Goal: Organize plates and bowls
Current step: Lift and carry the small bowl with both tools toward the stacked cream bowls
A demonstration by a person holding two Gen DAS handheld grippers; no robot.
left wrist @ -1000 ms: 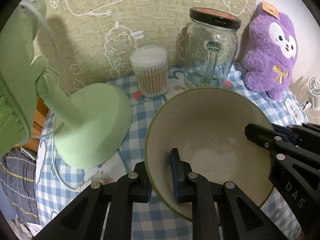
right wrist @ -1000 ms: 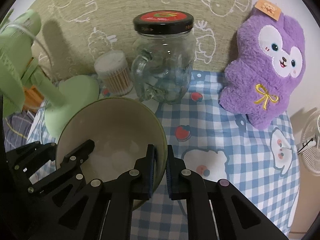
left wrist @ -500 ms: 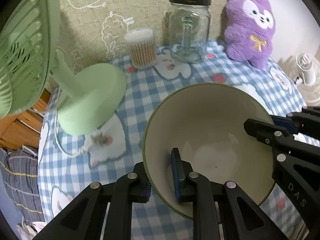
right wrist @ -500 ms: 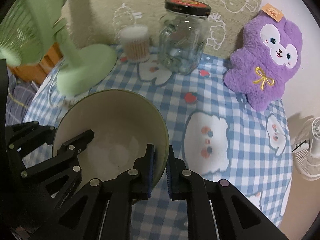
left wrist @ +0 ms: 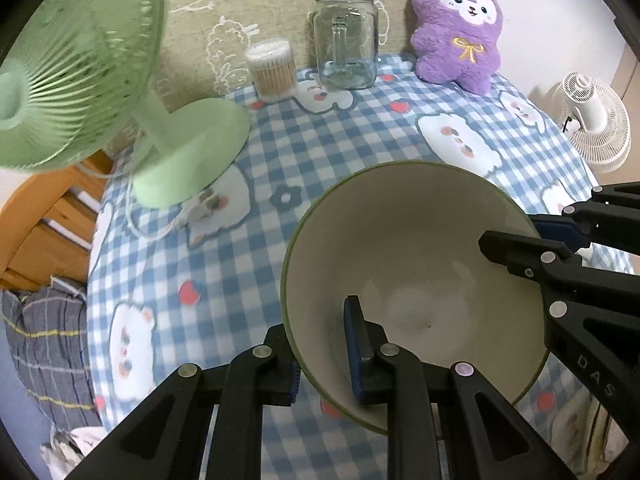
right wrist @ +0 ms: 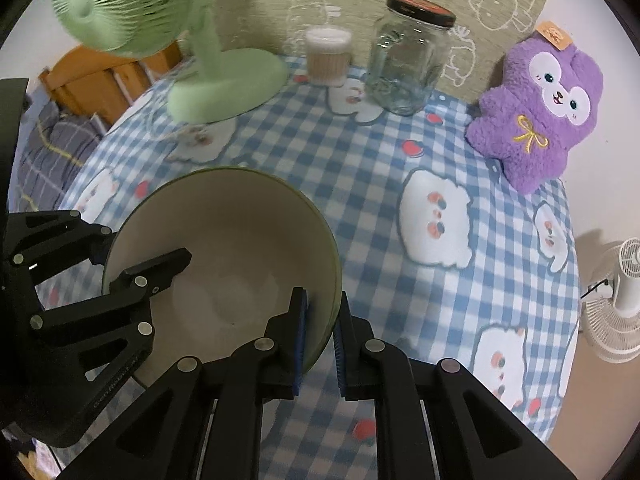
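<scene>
Both tongs, left gripper (left wrist: 326, 344) and right gripper (right wrist: 320, 336), clamped on green-rimmed ceramic bowl (left wrist: 404, 248) rim, opposite sides; likely heavy, glazed-slippery, breakable.

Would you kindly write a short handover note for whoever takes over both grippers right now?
Left gripper: shut on the bowl, clamping its near-left rim.
Right gripper: shut on the same bowl's right rim.
The bowl is empty and held above the checked tablecloth.
Done: bowl picked up with both grippers.
Left: set it down where it belongs. No plates or other bowls are in view.
</scene>
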